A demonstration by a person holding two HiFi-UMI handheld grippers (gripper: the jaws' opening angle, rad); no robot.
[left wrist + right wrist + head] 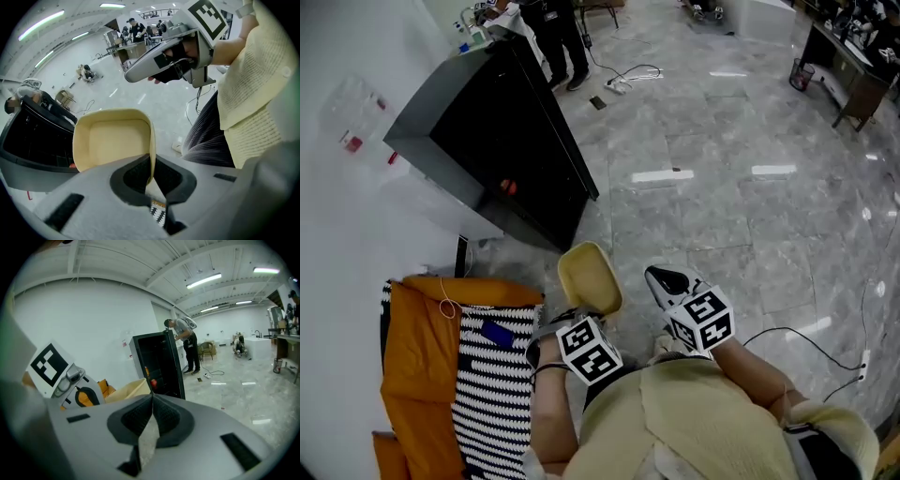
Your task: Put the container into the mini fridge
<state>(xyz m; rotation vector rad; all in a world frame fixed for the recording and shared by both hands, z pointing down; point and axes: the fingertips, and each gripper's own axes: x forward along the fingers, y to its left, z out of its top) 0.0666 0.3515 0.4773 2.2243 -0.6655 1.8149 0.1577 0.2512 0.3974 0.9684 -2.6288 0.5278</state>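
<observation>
Head view places the container (589, 278), a cream open tray, above the grey marble floor (722, 216). It is just ahead of the person and near the black mini fridge (487, 141), without touching it. We read the grip in the left gripper view: the left gripper (152, 176) has its jaws pinched on the container's near side wall. The right gripper view alone settles the right gripper (151, 404): its jaws are pressed together with nothing between them. That view also shows the fridge against a white wall, a small red item (153, 382) at its dark front, and a person (187, 345) standing beyond it. Only the head view shows the orange cloth (417, 328) and the striped fabric (492, 394) at lower left.
</observation>
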